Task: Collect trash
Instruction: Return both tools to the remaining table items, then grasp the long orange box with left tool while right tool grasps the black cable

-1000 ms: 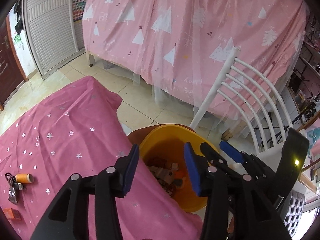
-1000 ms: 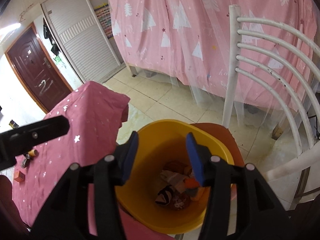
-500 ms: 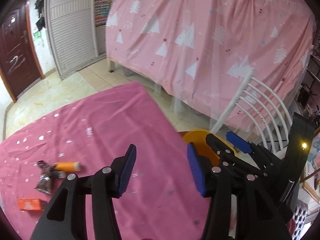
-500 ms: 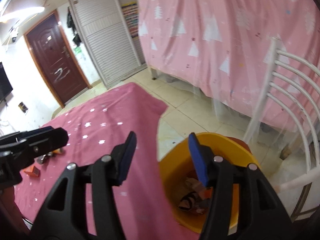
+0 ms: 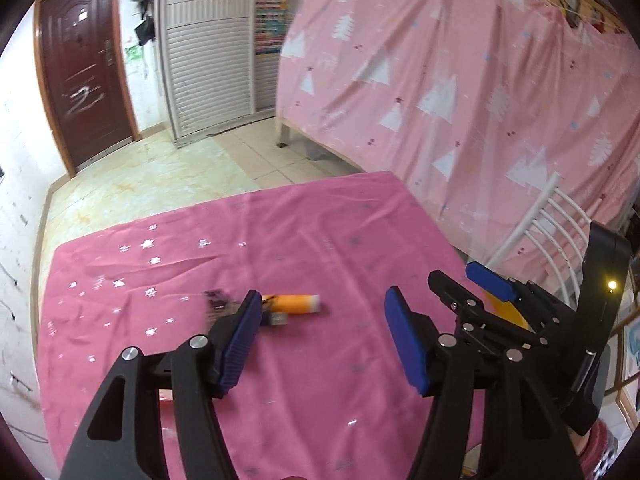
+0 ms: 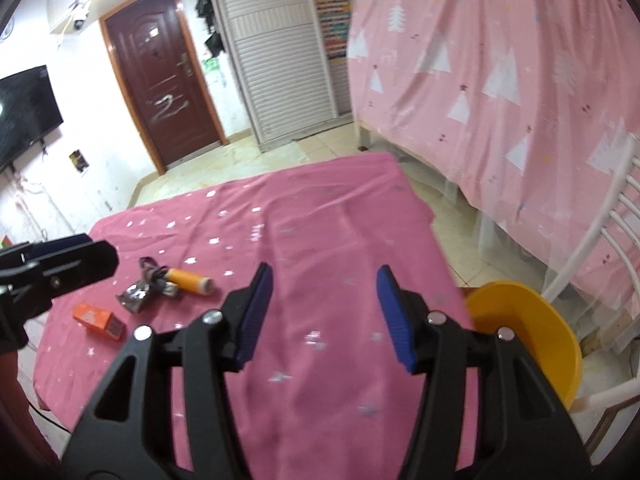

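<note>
Left wrist view: the left gripper (image 5: 320, 340) has its tongs apart, holding nothing. An orange tube (image 5: 294, 304) lies on the pink cloth (image 5: 320, 232) at twelve o'clock.

Right wrist view: the right gripper (image 6: 324, 316) is apart too, empty. The tube, a foil wrapper (image 6: 134, 296) and an orange box (image 6: 98, 318) wait at ten o'clock. The yellow bin (image 6: 532, 332) sits at three o'clock. Three bits of trash are left.

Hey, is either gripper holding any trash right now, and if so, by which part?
Nothing is held. The left gripper and the right gripper are both open and empty, above the pink tablecloth. The orange tube lies untouched on it.
</note>
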Action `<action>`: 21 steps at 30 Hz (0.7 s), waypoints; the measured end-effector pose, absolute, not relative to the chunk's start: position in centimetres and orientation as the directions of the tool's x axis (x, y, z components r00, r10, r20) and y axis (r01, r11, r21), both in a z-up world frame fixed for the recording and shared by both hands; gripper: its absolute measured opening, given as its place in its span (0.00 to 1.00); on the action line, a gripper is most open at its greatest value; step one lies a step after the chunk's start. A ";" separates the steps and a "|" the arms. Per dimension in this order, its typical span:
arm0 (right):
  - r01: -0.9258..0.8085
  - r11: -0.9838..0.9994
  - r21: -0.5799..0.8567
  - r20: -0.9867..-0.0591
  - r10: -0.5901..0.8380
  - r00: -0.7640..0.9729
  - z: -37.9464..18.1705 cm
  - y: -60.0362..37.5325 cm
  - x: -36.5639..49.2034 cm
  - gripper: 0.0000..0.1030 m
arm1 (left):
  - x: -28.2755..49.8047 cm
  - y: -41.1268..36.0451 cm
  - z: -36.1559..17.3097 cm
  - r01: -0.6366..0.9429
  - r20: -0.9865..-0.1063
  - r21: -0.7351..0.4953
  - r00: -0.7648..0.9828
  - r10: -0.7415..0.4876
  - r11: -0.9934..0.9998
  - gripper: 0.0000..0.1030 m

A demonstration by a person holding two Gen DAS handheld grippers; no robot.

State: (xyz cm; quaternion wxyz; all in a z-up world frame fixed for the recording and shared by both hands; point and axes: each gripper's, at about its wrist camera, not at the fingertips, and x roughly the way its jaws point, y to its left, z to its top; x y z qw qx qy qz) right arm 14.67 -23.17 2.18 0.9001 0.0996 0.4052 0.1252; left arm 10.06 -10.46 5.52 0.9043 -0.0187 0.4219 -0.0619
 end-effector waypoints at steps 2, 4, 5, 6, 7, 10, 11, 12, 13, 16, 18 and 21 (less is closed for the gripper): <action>-0.168 0.947 0.274 -0.706 0.317 0.633 2.3 -21.8 14.8 0.50 | 9.7 -9.1 5.4 0.080 -0.763 -0.081 0.637 -0.113 0.994 0.56; -0.191 0.944 0.269 -0.708 0.328 0.625 2.5 -20.5 14.8 0.50 | 9.5 -7.8 5.3 0.071 -0.766 -0.079 0.635 -0.106 0.994 0.56; -0.199 0.943 0.266 -0.709 0.331 0.623 2.5 -20.1 14.9 0.50 | 9.3 -7.1 5.1 0.066 -0.767 -0.077 0.633 -0.102 0.995 0.57; -0.207 0.942 0.263 -0.710 0.334 0.620 2.6 -19.6 14.9 0.50 | 9.2 -6.7 5.0 0.063 -0.770 -0.077 0.631 -0.099 0.995 0.57; -0.217 0.941 0.259 -0.712 0.338 0.615 2.6 -18.9 14.9 0.50 | 9.0 -6.2 4.8 0.061 -0.773 -0.076 0.627 -0.098 0.995 0.57; -0.238 0.938 0.252 -0.719 0.346 0.602 2.5 -17.8 14.8 0.50 | 8.5 -4.4 4.0 0.054 -0.783 -0.072 0.616 -0.091 0.996 0.59; -0.244 0.938 0.247 -0.723 0.346 0.598 2.4 -17.4 14.8 0.50 | 8.4 -3.7 3.7 0.053 -0.787 -0.073 0.611 -0.090 0.996 0.60; -0.247 0.938 0.245 -0.725 0.346 0.596 2.4 -17.3 14.9 0.50 | 8.3 -2.9 3.3 0.050 -0.791 -0.071 0.605 -0.087 0.996 0.61; -0.251 0.938 0.241 -0.728 0.346 0.592 2.3 -17.0 14.9 0.50 | 8.1 -2.5 3.2 0.048 -0.793 -0.069 0.603 -0.084 0.996 0.63; -0.255 0.937 0.237 -0.735 0.345 0.584 2.0 -16.5 14.9 0.50 | 7.9 -0.9 2.3 0.040 -0.803 -0.063 0.591 -0.074 0.997 0.65; -0.253 0.938 0.235 -0.740 0.342 0.579 1.8 -16.2 14.9 0.51 | 7.9 -0.3 1.9 0.043 -0.808 -0.054 0.586 -0.069 0.998 0.66; -0.254 0.940 0.230 -0.743 0.338 0.578 1.8 -15.8 14.9 0.58 | 7.8 0.6 1.1 0.042 -0.815 -0.042 0.576 -0.059 0.998 0.71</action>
